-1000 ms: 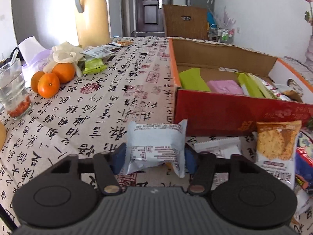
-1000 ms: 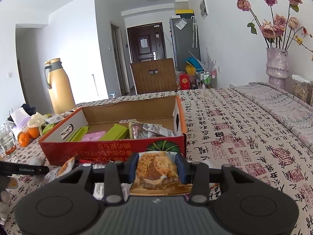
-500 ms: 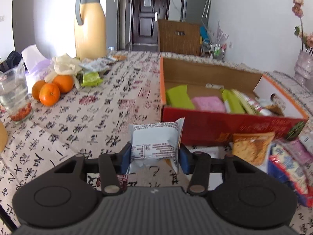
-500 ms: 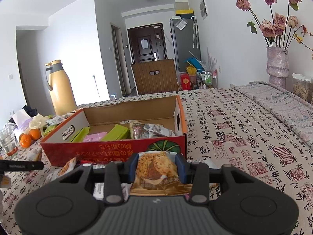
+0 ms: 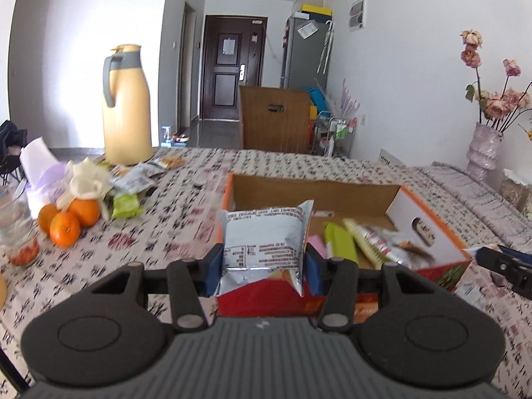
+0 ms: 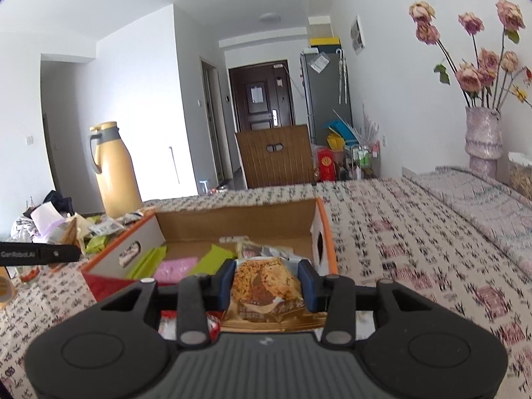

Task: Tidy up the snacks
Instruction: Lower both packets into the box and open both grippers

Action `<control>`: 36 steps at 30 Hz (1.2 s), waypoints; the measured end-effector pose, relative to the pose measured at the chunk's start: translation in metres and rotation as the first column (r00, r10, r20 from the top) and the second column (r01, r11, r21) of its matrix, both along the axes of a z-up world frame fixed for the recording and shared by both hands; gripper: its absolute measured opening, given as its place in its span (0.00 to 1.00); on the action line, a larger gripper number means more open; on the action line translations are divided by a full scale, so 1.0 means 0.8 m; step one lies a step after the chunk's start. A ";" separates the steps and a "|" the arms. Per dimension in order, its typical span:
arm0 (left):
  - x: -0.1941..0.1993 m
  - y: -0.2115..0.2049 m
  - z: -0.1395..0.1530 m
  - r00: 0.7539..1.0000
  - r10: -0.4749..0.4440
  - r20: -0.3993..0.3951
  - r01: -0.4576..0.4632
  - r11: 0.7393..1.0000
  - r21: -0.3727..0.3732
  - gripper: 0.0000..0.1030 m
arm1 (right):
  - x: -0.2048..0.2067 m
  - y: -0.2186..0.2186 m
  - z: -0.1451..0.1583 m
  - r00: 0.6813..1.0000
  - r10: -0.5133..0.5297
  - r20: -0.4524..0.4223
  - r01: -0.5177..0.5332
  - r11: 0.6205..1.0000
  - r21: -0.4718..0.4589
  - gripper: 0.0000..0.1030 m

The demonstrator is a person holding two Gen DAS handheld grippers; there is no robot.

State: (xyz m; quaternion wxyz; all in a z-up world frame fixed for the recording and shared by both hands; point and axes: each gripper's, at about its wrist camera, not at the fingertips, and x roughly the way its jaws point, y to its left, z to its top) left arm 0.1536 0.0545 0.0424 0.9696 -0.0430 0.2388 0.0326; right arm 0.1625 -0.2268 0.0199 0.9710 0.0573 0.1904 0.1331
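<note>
My left gripper is shut on a silver-white snack packet and holds it in the air in front of the red cardboard box. Inside that box lie green, pink and foil-wrapped snacks. In the right wrist view my right gripper is shut on an orange cracker packet, raised just before the same box, whose near red wall sits below the fingers. The right gripper's tip shows at the right edge of the left wrist view.
A yellow thermos jug stands at the table's far left, with oranges, a glass, tissues and loose snack packets near it. A vase of dried roses stands at the right. A wooden chair is behind the table.
Both grippers have risen with their packets. The left one tightened on the silver packet, lifted it off the tablecloth and tilted up toward the box.
</note>
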 end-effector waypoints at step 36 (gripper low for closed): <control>0.134 -0.038 -0.049 0.989 0.080 -0.121 -0.076 0.996 0.036 0.79 | 0.128 0.048 -0.034 0.992 0.031 -0.119 -0.041 0.996 -0.080 0.56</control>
